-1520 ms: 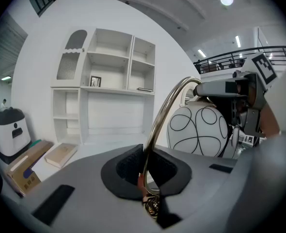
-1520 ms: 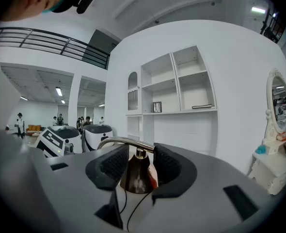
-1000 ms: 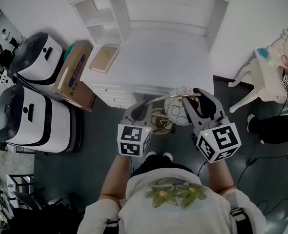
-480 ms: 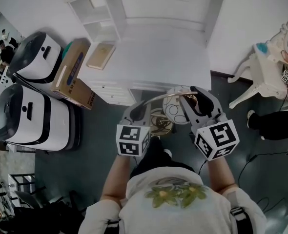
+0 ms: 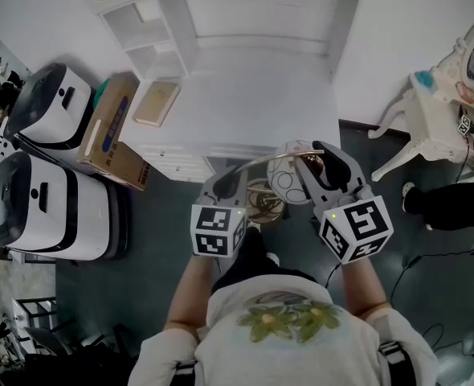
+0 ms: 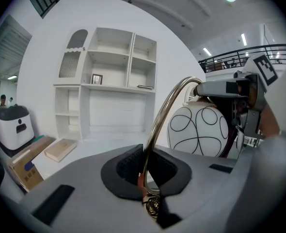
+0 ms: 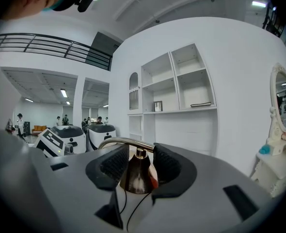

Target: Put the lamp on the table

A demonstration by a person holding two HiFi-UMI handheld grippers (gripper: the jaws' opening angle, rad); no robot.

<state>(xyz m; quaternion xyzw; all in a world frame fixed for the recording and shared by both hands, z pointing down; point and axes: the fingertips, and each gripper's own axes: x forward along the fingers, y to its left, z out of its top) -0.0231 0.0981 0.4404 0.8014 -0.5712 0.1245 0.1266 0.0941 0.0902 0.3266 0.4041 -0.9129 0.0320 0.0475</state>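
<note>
Because the lamp was lopsided, your left gripper pinched its stem narrowly and your right gripper clasped its cap

A brown cardboard box with blue print sits just beside two rounded white-and-black machines on the dark grey floor, with a flat tan book near its other side. Behind stands a white open shelving unit holding a small framed picture. At the right is a white ornate stand with an oval mirror.
</note>
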